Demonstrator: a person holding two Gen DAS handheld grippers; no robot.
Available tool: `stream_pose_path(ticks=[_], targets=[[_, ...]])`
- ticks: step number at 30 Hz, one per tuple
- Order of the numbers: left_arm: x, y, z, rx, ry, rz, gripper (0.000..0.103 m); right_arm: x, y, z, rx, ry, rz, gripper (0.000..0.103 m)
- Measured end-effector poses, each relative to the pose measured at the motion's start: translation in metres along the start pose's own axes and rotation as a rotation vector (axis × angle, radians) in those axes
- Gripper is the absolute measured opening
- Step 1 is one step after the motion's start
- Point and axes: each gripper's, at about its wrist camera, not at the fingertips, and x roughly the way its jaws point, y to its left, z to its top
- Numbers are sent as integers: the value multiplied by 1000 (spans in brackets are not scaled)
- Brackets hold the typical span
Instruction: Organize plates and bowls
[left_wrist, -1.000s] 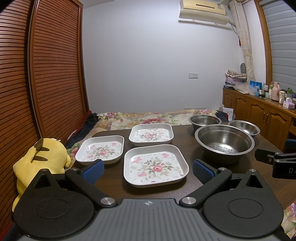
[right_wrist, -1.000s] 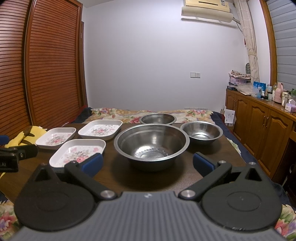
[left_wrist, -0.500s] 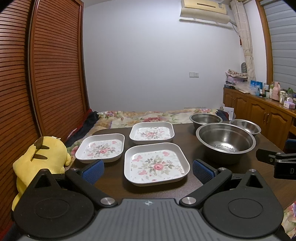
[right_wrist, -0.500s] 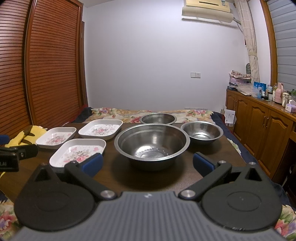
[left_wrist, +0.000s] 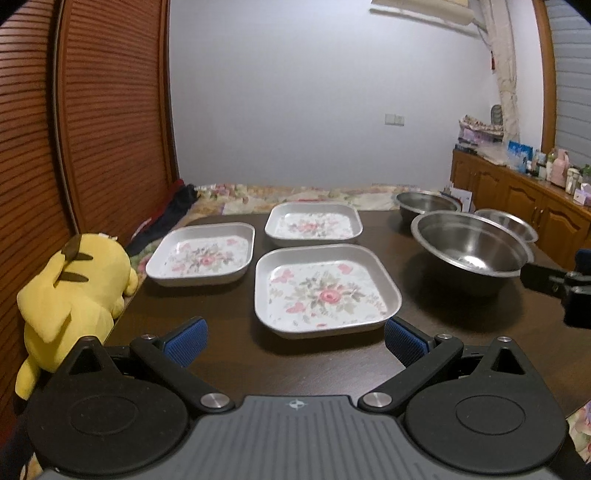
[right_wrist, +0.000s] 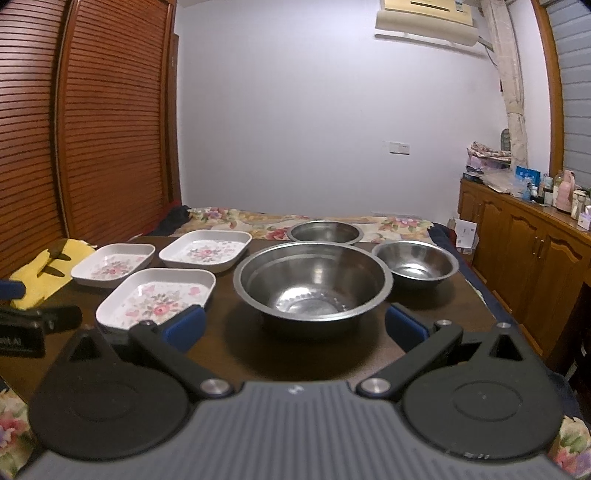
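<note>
Three square white floral plates lie on the dark table: a near plate (left_wrist: 325, 290) (right_wrist: 157, 297), a far plate (left_wrist: 313, 224) (right_wrist: 205, 251) and a left plate (left_wrist: 203, 254) (right_wrist: 112, 264). Three steel bowls stand to the right: a large bowl (right_wrist: 312, 282) (left_wrist: 471, 251), a far bowl (right_wrist: 325, 232) (left_wrist: 426, 203) and a right bowl (right_wrist: 415, 262) (left_wrist: 508, 221). My left gripper (left_wrist: 293, 341) is open and empty, just before the near plate. My right gripper (right_wrist: 293, 326) is open and empty, just before the large bowl.
A yellow plush toy (left_wrist: 72, 291) leans at the table's left edge. A bed with a floral cover (right_wrist: 258, 218) lies beyond the table. Wooden cabinets (right_wrist: 524, 243) run along the right wall, louvred wooden doors (left_wrist: 92, 122) along the left.
Both grippers have edged forward and slightly down toward the table; the dishes look a little closer. Nothing on the table has moved.
</note>
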Motion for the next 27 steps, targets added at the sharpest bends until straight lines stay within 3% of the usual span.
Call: stream_pose_path(ticks=[11,21,27], targets=[[20,19,0,-8,75,30,103,16,18,5,-33,14,65,103],[27,35,6,14,68,61,103,31,37,10,-45,35,149,103],[32,49,11,4,61,64,103,43,47,12,-37,58,242,103]])
